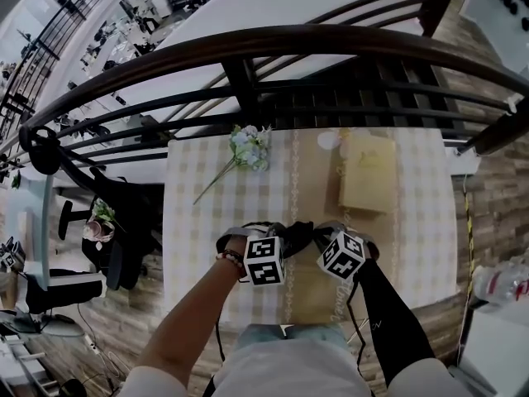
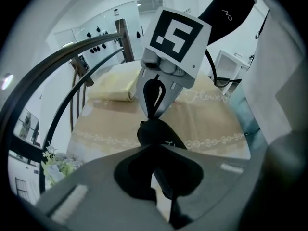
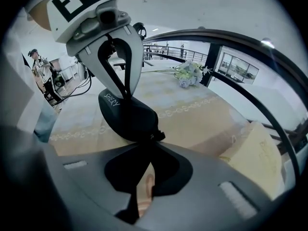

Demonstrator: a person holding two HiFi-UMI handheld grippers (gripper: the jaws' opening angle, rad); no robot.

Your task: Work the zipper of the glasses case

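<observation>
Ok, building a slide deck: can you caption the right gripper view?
Right gripper pinches the near end of a black glasses case, left gripper the far end, over a beige runner.

The glasses case [image 3: 127, 117] reads "SHERY"; the table runner [image 2: 207, 117] reads "Flower".

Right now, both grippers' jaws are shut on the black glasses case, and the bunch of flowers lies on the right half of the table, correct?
Not quite: the bunch of flowers lies on the left half of the table, as the head view shows. The rest stands: the left gripper and right gripper both have their jaws shut on the black glasses case.
</observation>
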